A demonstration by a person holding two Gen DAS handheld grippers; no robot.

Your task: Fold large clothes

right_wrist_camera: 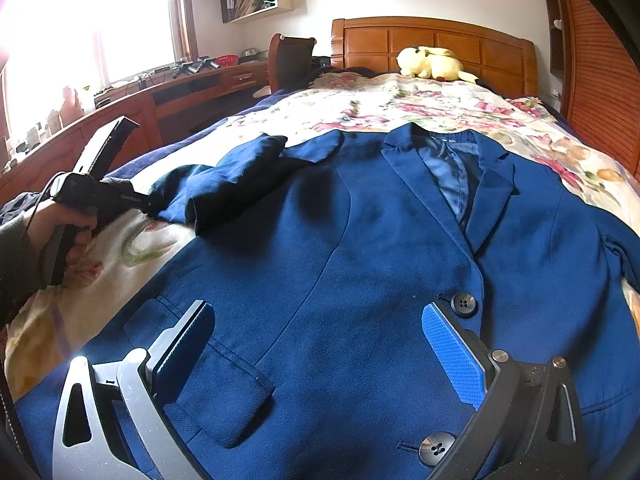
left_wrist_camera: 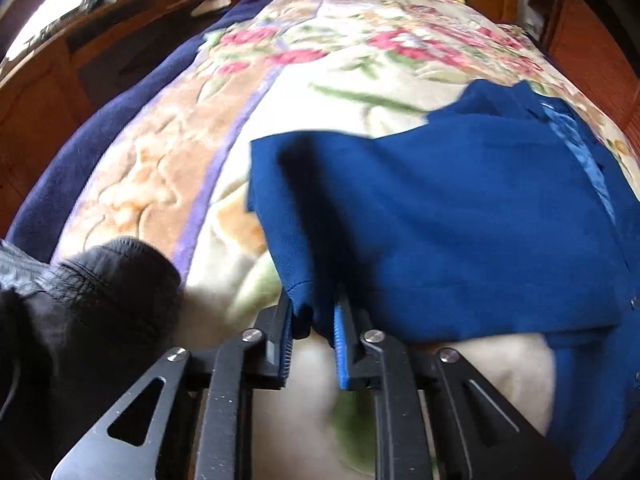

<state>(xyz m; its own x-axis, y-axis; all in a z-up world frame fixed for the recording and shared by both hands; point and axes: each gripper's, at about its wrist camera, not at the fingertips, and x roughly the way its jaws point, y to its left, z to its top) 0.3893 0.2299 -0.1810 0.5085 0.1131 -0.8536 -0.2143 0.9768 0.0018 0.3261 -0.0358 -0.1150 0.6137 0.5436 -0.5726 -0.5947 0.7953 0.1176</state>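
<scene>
A blue blazer lies face up on a floral blanket on the bed, collar toward the headboard, buttons down its front. My left gripper is shut on the blazer's sleeve cuff and holds the sleeve lifted off the blanket. The right wrist view shows that gripper at the sleeve end on the left. My right gripper is open and empty, hovering over the blazer's lower front between the pocket flap and the buttons.
A yellow plush toy lies by the wooden headboard. A wooden desk with clutter runs along the left by the window. A dark garment lies at the blanket's near left. A wooden slatted wall stands on the right.
</scene>
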